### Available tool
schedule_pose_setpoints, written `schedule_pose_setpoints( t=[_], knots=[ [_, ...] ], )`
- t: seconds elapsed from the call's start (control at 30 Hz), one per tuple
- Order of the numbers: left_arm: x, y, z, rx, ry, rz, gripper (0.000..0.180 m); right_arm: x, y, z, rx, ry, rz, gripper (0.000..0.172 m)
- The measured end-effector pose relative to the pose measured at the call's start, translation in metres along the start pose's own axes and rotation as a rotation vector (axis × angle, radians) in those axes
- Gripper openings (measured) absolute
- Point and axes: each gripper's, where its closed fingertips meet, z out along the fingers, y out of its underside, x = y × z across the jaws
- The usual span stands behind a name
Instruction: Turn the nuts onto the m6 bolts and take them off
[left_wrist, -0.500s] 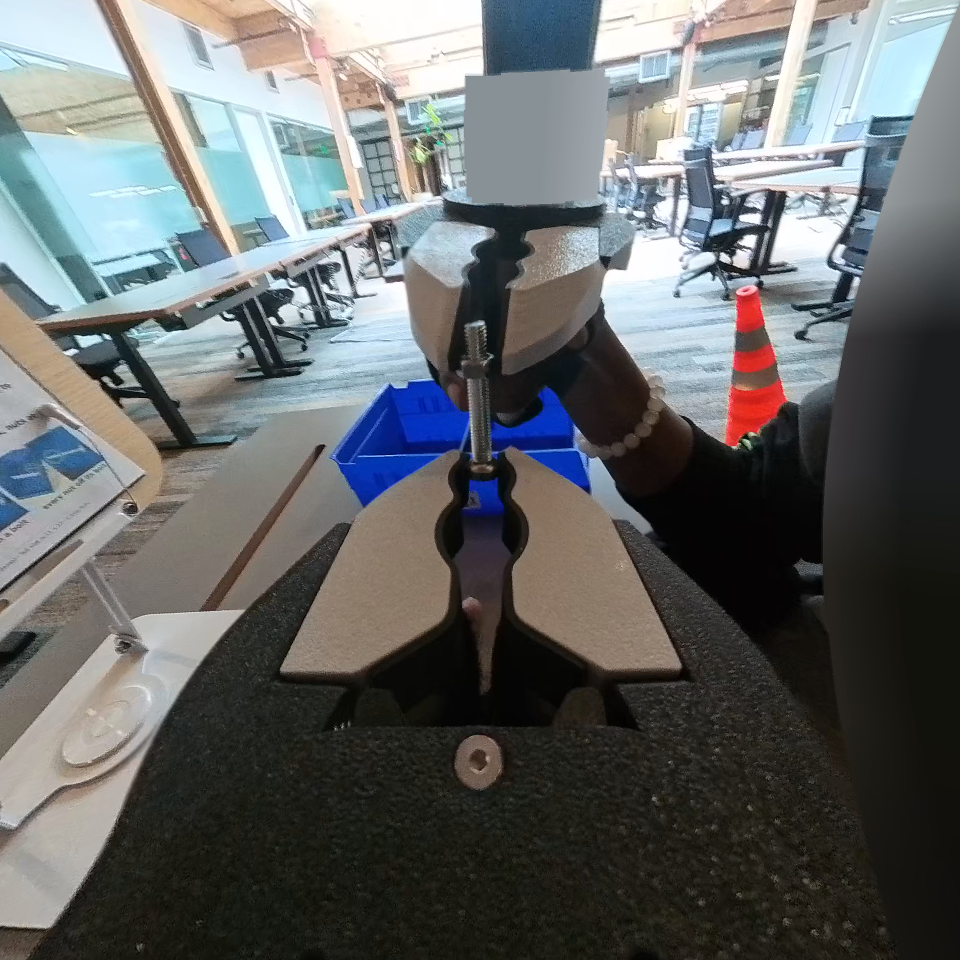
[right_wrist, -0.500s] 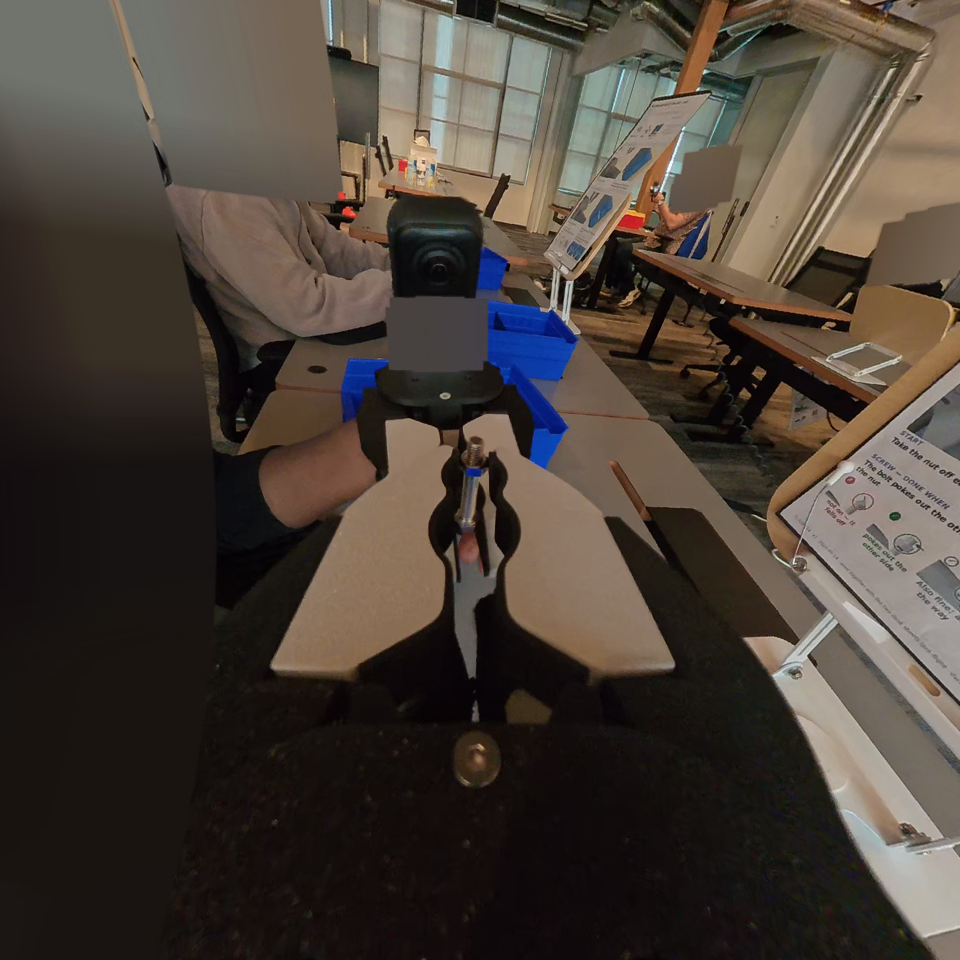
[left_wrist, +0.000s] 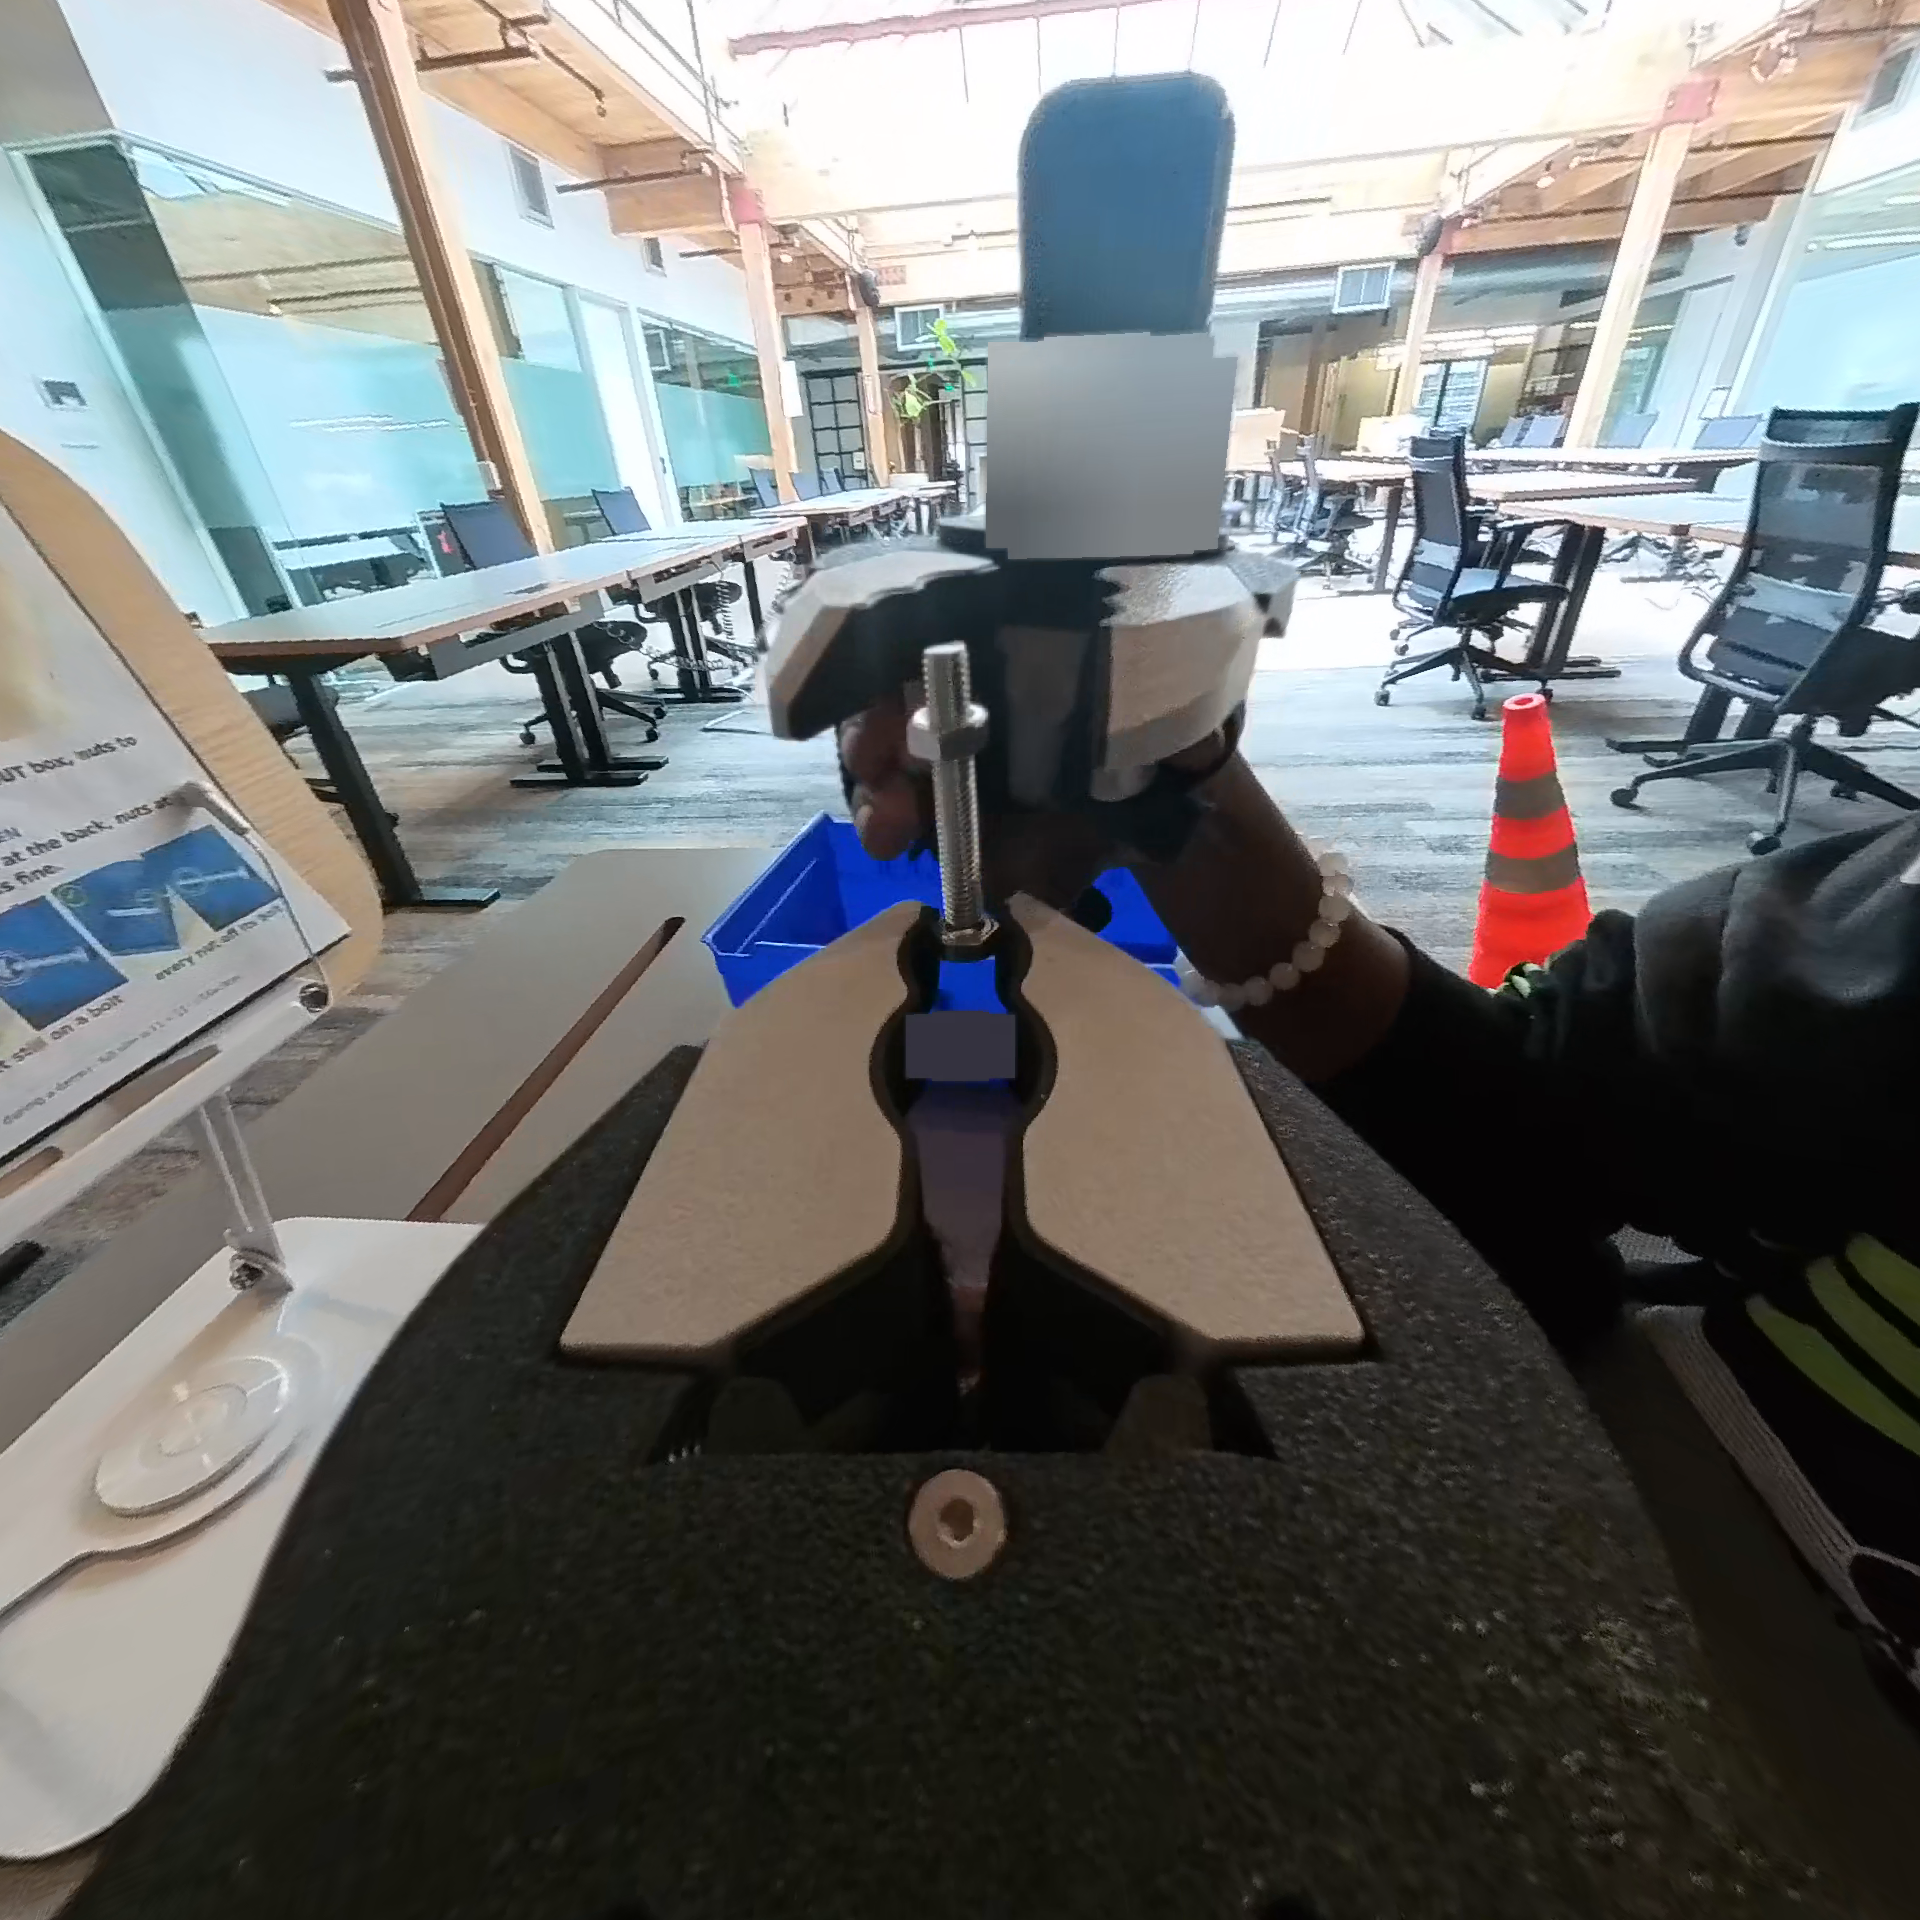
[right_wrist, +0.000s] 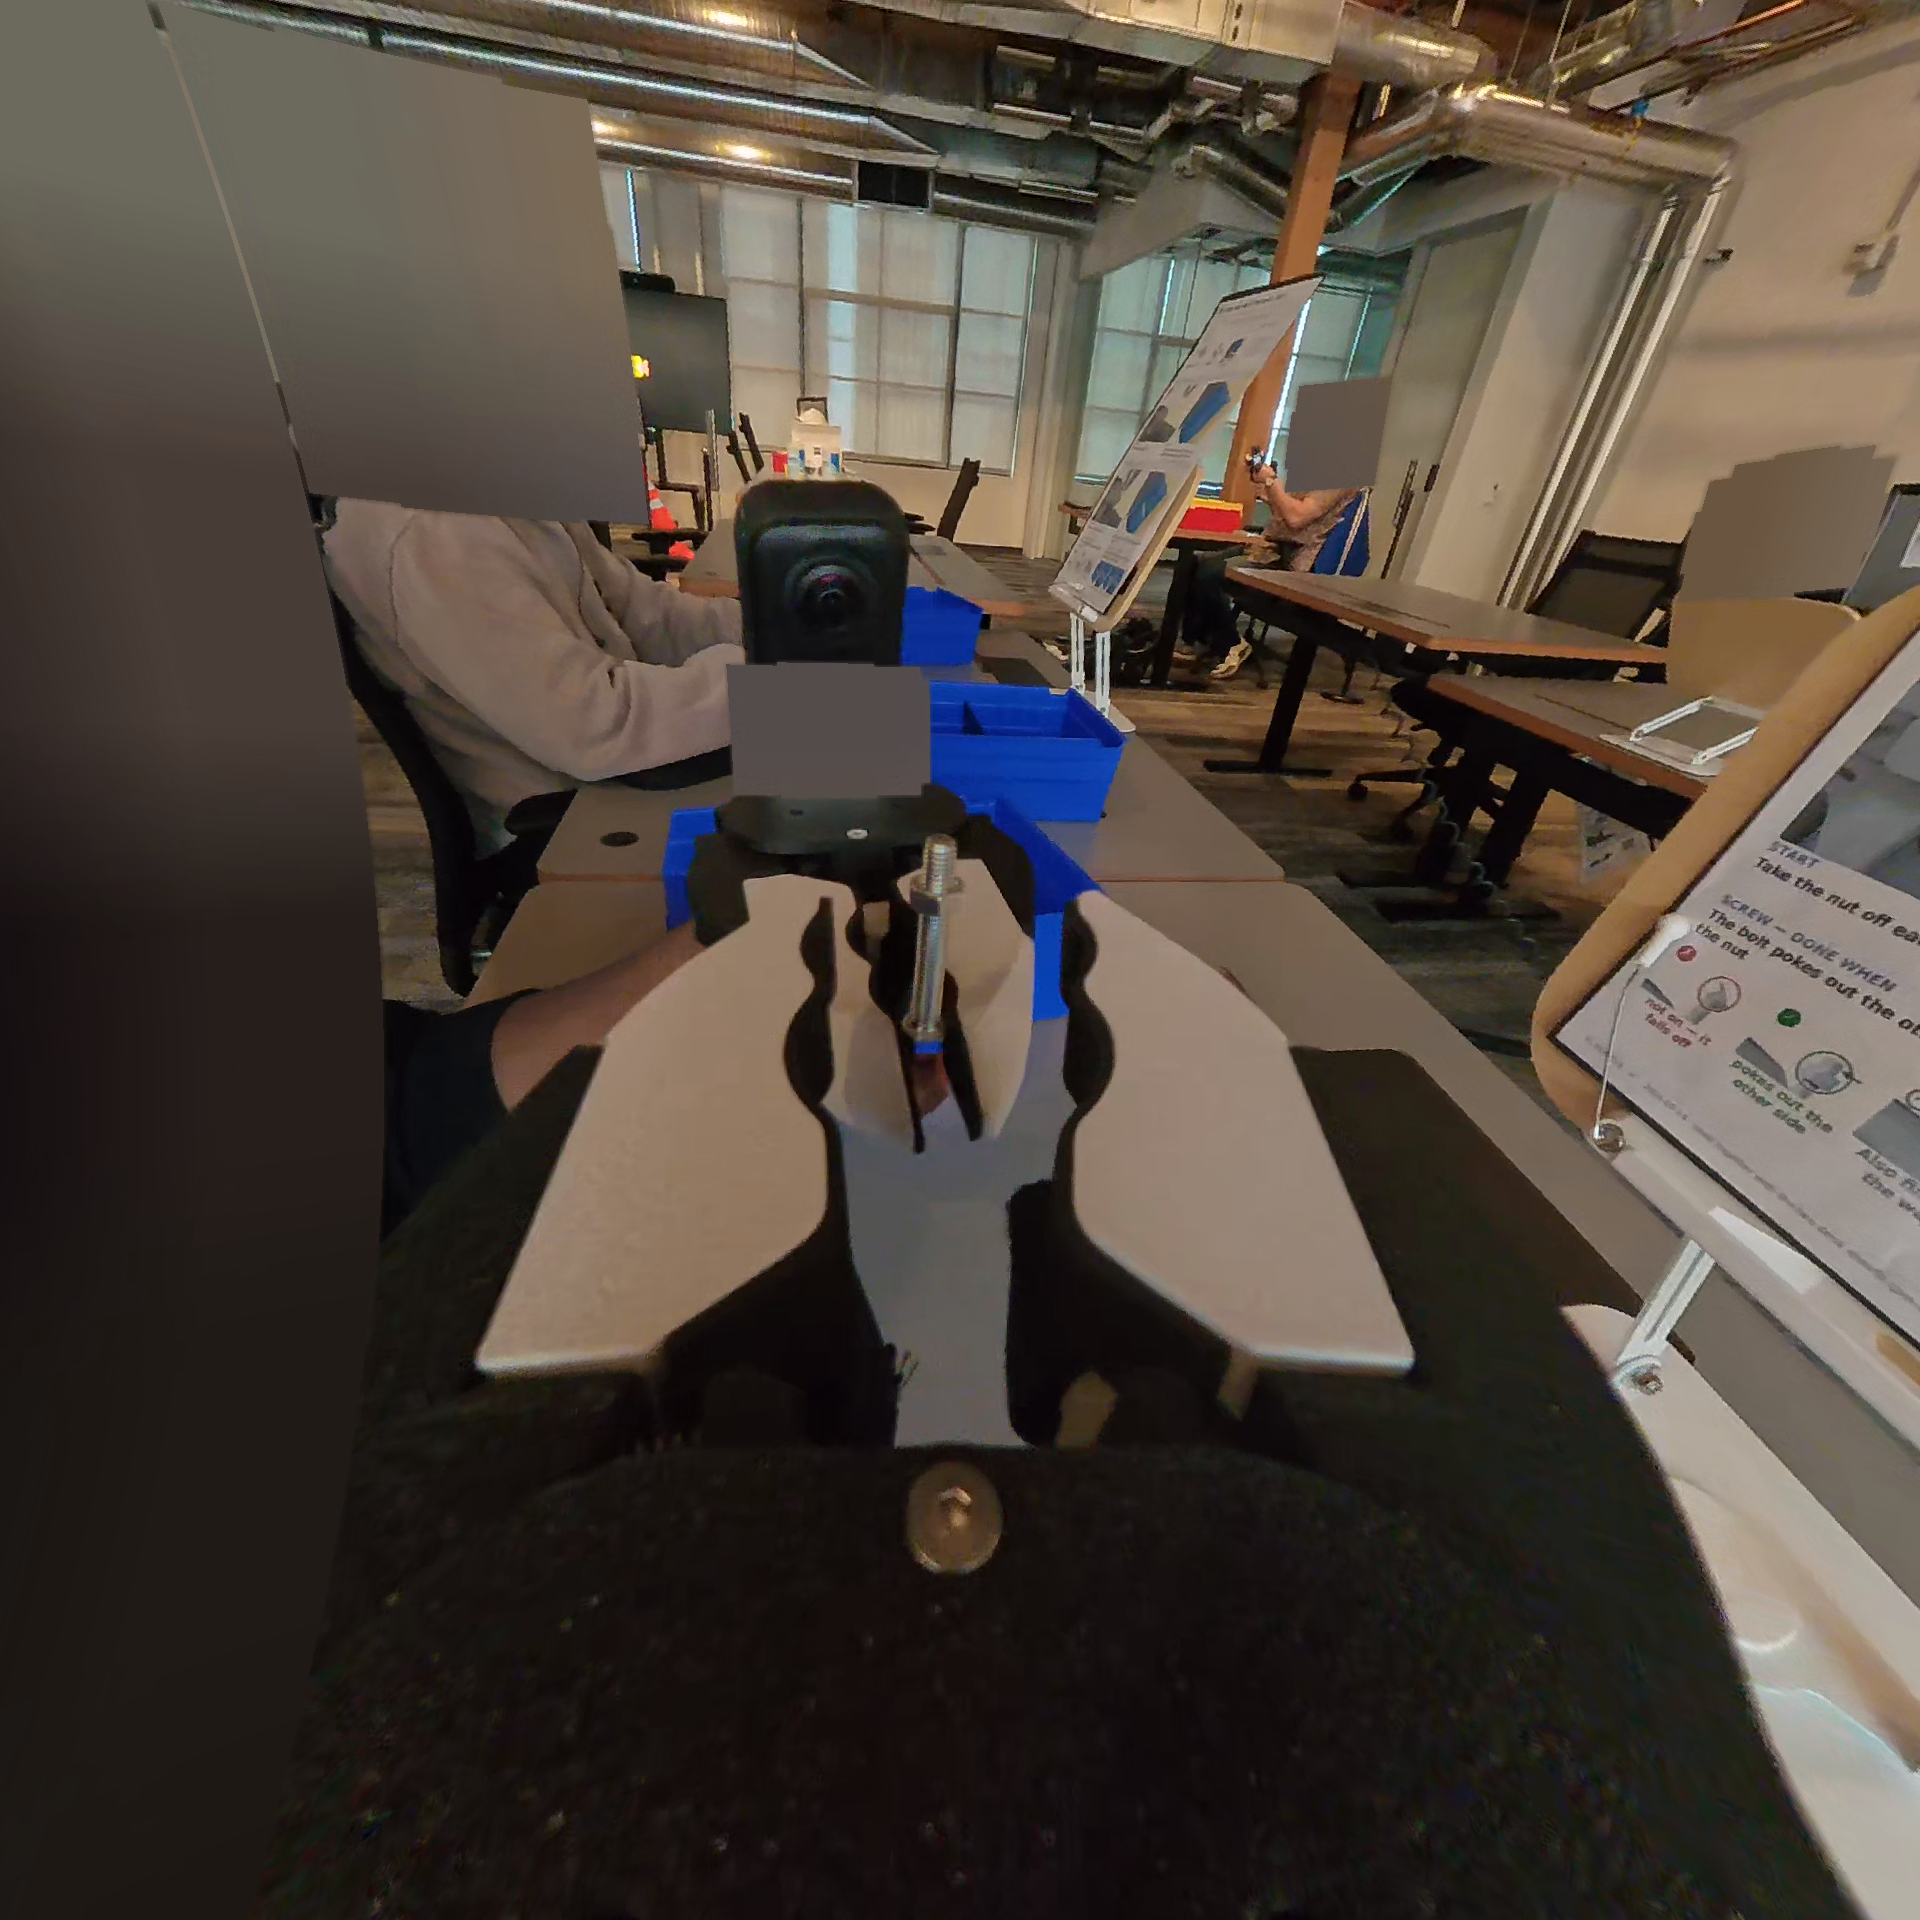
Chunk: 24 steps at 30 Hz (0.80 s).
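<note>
At frame centre the bolt (left_wrist: 958, 821) stands upright, threaded tip up, nut (left_wrist: 948, 730) near the top, head clamped in the left tongs (left_wrist: 964, 935); the right tongs (right_wrist: 945, 961) gape apart.

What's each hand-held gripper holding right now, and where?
Left hand-held gripper clamps the bolt at its head end; right hand-held gripper is open, holding nothing.
</note>
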Motion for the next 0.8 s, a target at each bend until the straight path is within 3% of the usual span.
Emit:
schedule_pose_setpoints(
  t=[0.23, 0.37, 0.6, 0.8],
  knots=[
    [0.009, 0.001, 0.002, -0.012, 0.053, -0.017, 0.009, 0.005, -0.002, -0.004, 0.018, 0.021, -0.009, 0.033],
    [0.008, -0.002, -0.001, 0.001, 0.05, -0.021, 0.009, 0.011, -0.006, -0.012, 0.035, 0.052, -0.014, 0.017],
    [0.004, 0.004, 0.002, -0.009, 0.043, -0.031, 0.01, 0.003, 0.0, -0.001, 0.013, 0.018, -0.048, 0.037],
    [0.004, 0.0, -0.001, 0.005, 0.047, -0.035, 0.009, 0.013, -0.006, -0.013, 0.056, 0.042, -0.014, 0.017]
  ],
)
